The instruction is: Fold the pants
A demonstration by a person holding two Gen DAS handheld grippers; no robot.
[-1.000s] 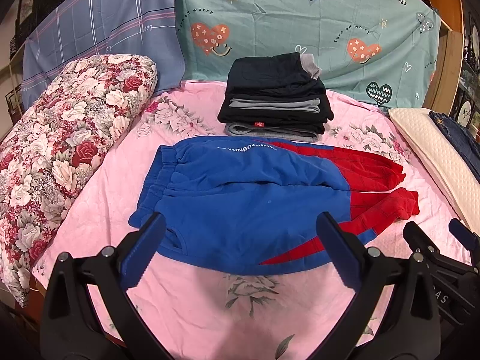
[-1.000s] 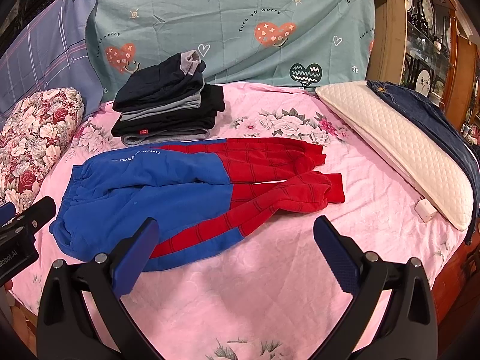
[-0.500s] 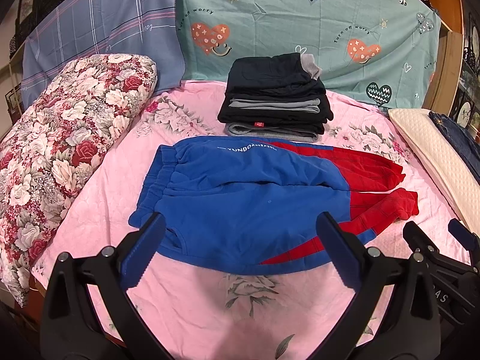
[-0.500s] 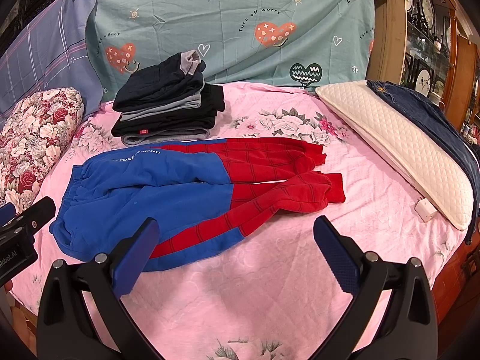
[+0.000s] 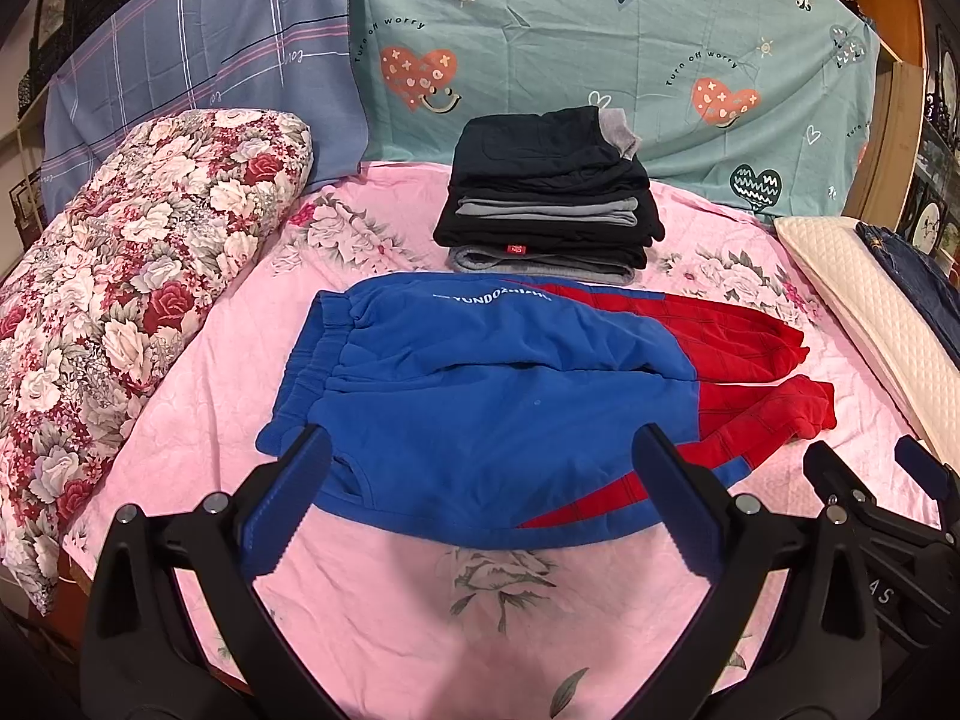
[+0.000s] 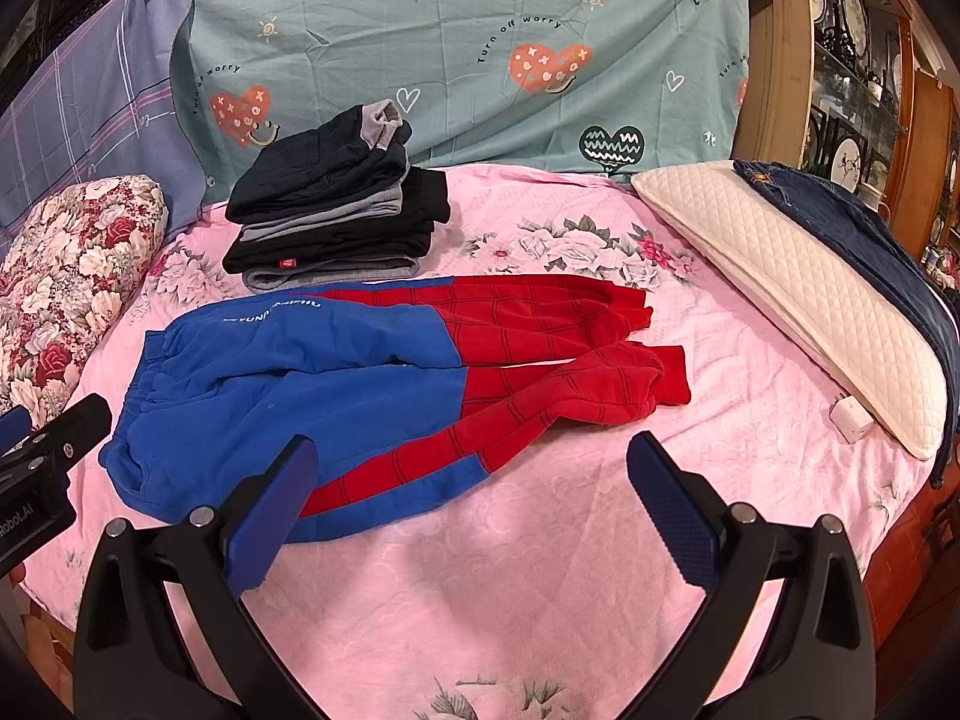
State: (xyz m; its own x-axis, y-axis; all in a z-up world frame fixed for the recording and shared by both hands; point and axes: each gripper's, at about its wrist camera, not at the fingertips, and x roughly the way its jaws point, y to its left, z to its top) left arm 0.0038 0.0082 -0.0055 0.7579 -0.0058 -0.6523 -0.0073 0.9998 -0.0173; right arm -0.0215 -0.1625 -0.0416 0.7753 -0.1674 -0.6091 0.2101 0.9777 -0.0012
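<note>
Both tongs are hanging wide open & empty: left tongs over the waistband end, right tongs nearer the red legs, neither touching cloth. The pants are lying sideways & rumpled on the bed, legs splayed apart, so I'd pinch waistband w/ left, cuffs w/ right, and be pulling flat before folding. No containers in view, only a stack of folded clothes just behind.

Blue-red pants flat on pink bedspread, right gripper fingers spread above
</note>
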